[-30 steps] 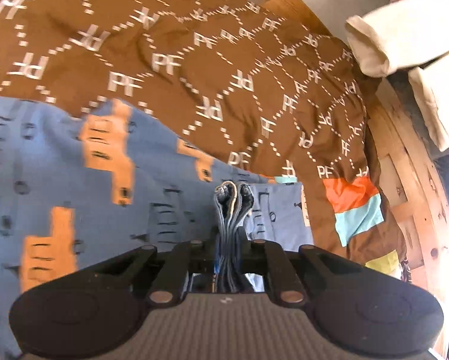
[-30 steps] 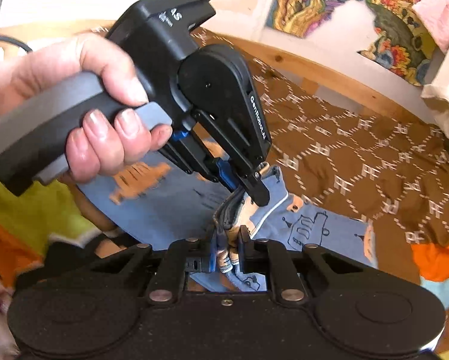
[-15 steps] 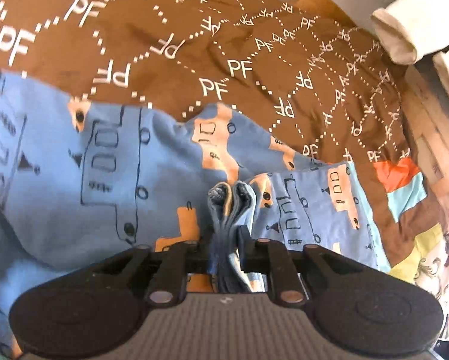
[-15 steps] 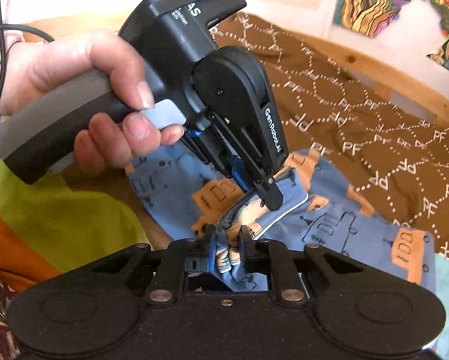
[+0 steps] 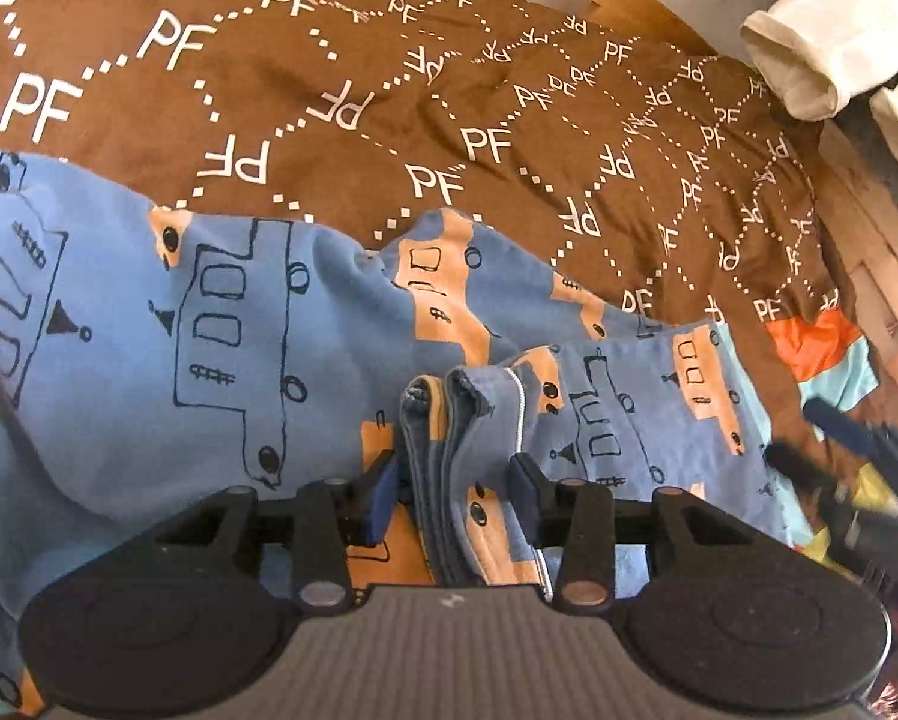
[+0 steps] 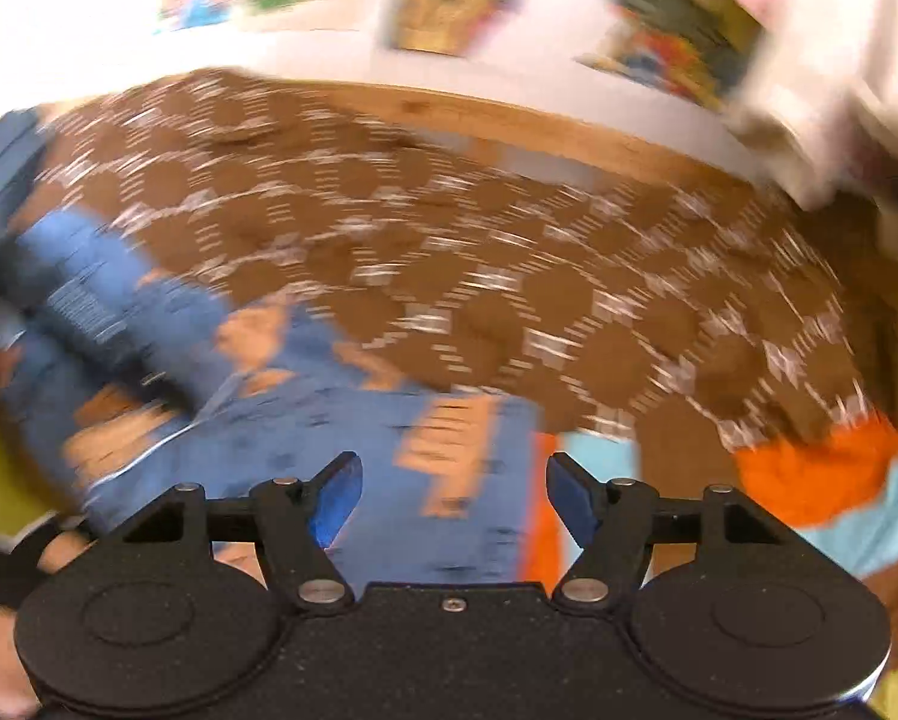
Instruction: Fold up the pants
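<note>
We see the pants, blue with orange vehicle prints, lying on the brown blanket of the bed, their bunched waistband standing between the pads of our left tongs. Those jaws are opening, and the pads stand just clear of the cloth on both sides. Our right tongs are spreading too, nothing between them, over the near right part of the blurred pants.

We see the left gripper angled downward, its jaws opening, both pads standing clear of the folded cloth edge between them. The right gripper is blurred, its jaws opening wide with nothing between them
</note>
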`<state>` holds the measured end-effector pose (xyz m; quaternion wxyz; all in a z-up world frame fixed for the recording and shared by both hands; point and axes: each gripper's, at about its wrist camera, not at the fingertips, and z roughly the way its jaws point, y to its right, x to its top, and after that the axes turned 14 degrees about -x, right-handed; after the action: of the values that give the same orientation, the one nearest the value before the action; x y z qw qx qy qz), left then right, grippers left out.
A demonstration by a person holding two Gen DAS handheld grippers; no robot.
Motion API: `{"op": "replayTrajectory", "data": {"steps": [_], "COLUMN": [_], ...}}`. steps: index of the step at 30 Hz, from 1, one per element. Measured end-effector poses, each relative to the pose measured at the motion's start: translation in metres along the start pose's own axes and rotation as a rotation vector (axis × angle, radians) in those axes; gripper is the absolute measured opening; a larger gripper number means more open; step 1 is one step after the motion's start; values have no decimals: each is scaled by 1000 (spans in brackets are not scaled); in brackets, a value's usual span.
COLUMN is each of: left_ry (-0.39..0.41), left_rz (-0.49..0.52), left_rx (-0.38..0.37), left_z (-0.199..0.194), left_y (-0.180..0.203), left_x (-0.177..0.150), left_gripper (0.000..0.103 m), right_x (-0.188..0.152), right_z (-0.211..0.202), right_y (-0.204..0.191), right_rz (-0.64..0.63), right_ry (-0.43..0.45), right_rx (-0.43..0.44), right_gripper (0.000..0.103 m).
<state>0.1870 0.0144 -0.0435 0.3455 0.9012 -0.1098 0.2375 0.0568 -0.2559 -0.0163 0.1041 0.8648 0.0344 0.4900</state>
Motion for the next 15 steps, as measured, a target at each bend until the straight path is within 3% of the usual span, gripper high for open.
{"op": "replayTrajectory", "data": {"steps": [5, 8, 10, 15], "left_ry": [2, 4, 5, 0], "left_rz": [56, 67, 66, 86], "left_rx": [33, 36, 36, 46], "left_z": [2, 3, 3, 6], "left_y": [7, 8, 7, 9], "left_x": [-4, -6, -6, -5], "left_gripper": [42, 42, 42, 42], "right_x": [-3, -10, -13, -14], "right_z": [46, 64, 71, 75], "right_y": [39, 43, 43, 53], "right_rz": [164, 238, 294, 410], "right_ry": [-135, -221, -254, -314], "right_rx": [83, 162, 203, 296], "right_gripper": [71, 60, 54, 52]}}
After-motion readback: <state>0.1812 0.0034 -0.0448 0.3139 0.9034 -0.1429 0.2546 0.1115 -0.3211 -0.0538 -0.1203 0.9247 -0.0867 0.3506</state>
